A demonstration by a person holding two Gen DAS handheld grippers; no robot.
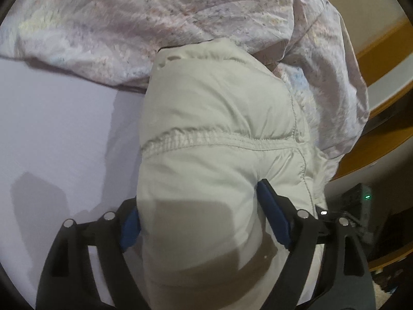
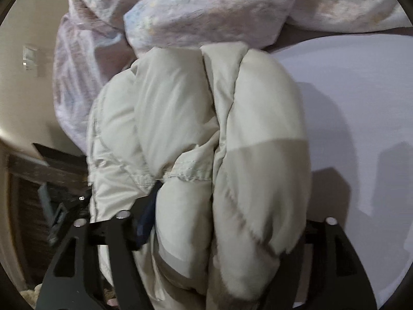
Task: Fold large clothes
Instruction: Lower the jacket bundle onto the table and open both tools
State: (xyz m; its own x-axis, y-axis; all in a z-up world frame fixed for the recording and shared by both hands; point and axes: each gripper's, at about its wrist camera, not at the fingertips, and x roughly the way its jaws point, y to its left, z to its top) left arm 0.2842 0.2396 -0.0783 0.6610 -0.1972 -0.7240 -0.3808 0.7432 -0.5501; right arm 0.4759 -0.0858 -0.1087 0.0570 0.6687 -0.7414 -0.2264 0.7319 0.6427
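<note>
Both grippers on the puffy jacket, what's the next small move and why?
Probably draw both grippers back and lay the cream puffy jacket flat on the white sheet. The left gripper and right gripper each clamp a thick bunch of it, and its far end butts against the pink floral duvet, so it is not spread for folding.

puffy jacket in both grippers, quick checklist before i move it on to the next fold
1. Left gripper clamped on the cream puffy jacket: ok, blue pads press both sides.
2. Right gripper clamped on the jacket: cannot tell, fabric hides one finger.
3. Jacket gathered evenly: not ok, the right wrist view shows bunched rolls.
4. Free white sheet to lay it on: ok.
5. Jacket apart from the floral duvet: not ok, its far end meets it.
</note>
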